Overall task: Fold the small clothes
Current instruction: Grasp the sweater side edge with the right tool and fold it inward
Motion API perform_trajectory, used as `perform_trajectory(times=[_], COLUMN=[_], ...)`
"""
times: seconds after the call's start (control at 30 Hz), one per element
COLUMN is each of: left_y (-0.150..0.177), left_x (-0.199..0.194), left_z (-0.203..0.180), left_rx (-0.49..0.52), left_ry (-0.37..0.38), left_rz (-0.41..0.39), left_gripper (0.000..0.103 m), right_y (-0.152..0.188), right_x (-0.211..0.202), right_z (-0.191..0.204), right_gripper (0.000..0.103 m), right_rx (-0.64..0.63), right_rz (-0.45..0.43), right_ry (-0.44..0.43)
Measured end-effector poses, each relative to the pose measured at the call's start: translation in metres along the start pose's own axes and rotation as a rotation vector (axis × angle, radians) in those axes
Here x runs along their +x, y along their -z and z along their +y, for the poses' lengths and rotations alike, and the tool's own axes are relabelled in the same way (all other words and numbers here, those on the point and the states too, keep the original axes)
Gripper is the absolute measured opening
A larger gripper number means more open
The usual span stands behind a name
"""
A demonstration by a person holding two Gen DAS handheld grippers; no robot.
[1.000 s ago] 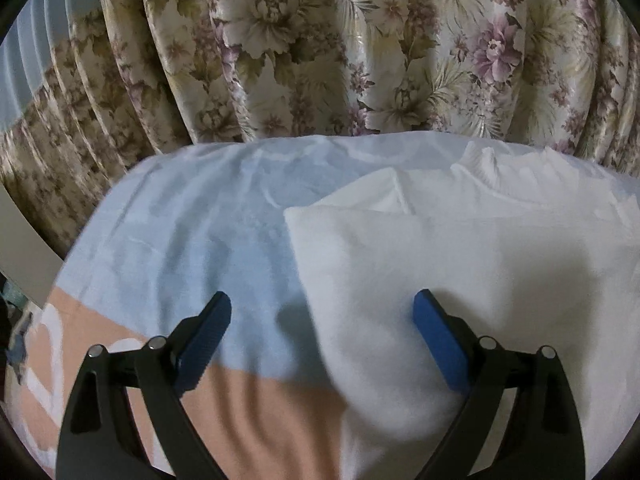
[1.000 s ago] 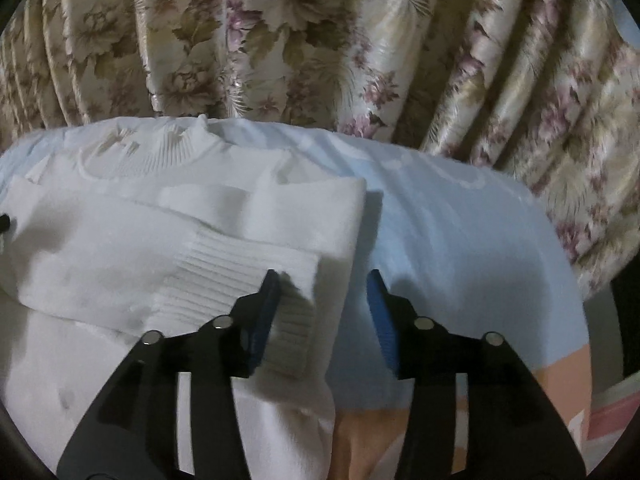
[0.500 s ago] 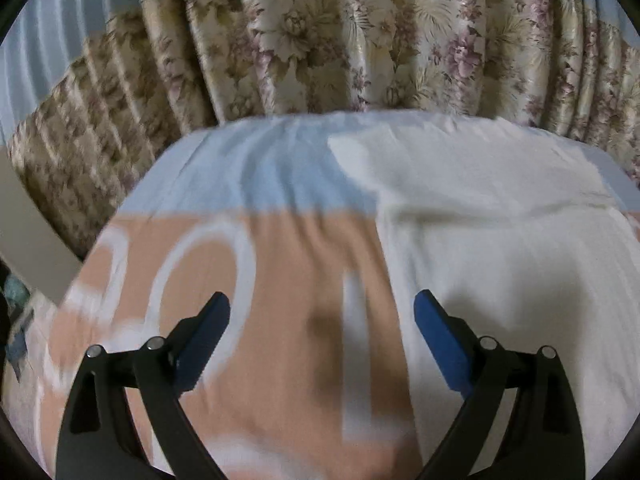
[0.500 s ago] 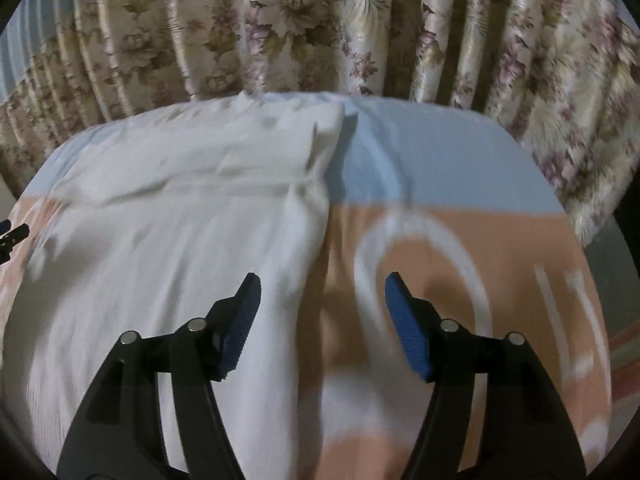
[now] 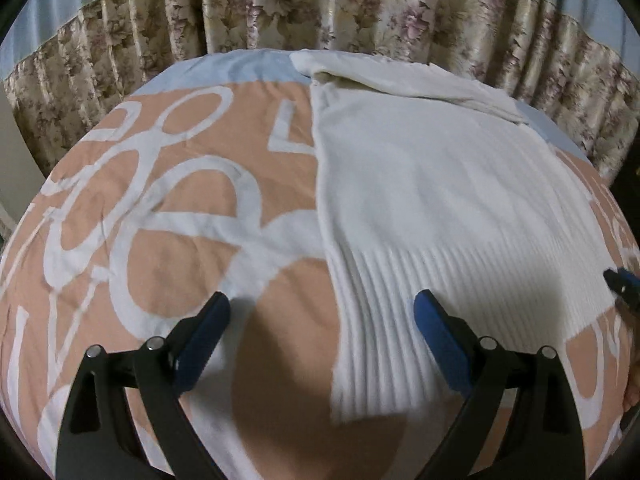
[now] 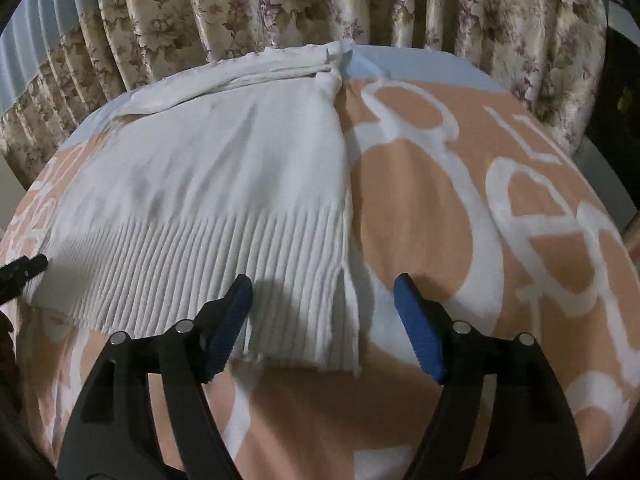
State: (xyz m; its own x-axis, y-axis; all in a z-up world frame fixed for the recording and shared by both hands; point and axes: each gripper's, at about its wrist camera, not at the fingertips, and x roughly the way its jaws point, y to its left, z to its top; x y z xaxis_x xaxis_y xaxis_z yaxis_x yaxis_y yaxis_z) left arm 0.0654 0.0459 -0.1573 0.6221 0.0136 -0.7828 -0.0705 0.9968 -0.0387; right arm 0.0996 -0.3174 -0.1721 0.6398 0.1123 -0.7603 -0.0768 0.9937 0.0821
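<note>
While the white knitted sweater lies flat on the peach bedspread with large white lettering, both grippers hang over its ribbed hem. In the left wrist view the sweater fills the area from 12 to 4 o'clock, its sleeves folded across the top near the floral pleated curtain. The left gripper has its blue-padded fingers spread wide with nothing pinched; the sweater's left edge runs between them, the right finger over the ribbing and the left finger over bare bedspread. In the right wrist view the sweater sits from 9 to 12 o'clock, and its right hem corner lies between the fingers of the right gripper. Those fingers are opening and press on nothing. Each gripper's tip shows at the edge of the other's view, near the opposite hem corner.
</note>
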Motion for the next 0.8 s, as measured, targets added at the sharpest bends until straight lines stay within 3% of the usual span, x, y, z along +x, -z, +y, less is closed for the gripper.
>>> perform_trajectory(times=[0.13, 0.33, 0.4, 0.43, 0.47, 0.53, 0.8], left_y=[0.000, 0.002, 0.003, 0.003, 0.003, 0.003, 0.002], left_x=[0.005, 0.004, 0.004, 0.004, 0.004, 0.004, 0.004], left_z=[-0.004, -0.008, -0.011, -0.011, -0.011, -0.009, -0.006], left_rx=[0.022, 0.033, 0.040, 0.041, 0.040, 0.037, 0.034], left_ry=[0.025, 0.000, -0.018, -0.021, -0.020, -0.016, -0.016], left_rz=[0.031, 0.037, 0.034, 0.031, 0.030, 0.033, 0.035], left_gripper=[0.101, 0.101, 0.101, 0.101, 0.101, 0.101, 0.101], right_y=[-0.002, -0.001, 0.000, 0.001, 0.002, 0.005, 0.004], right_x=[0.005, 0.006, 0.004, 0.004, 0.002, 0.001, 0.006], right_z=[-0.002, 0.002, 0.003, 0.005, 0.013, 0.026, 0.022], right_gripper=[0.076, 0.077, 0.055, 0.027, 0.011, 0.011, 0.011], right_rx=[0.019, -0.003, -0.012, -0.026, -0.064, -0.132, -0.117], right_rz=[0.016, 0.026, 0.018, 0.011, 0.003, -0.009, -0.009], right_ry=[-0.007, 0.017, 0.008, -0.012, -0.046, -0.026, -0.038])
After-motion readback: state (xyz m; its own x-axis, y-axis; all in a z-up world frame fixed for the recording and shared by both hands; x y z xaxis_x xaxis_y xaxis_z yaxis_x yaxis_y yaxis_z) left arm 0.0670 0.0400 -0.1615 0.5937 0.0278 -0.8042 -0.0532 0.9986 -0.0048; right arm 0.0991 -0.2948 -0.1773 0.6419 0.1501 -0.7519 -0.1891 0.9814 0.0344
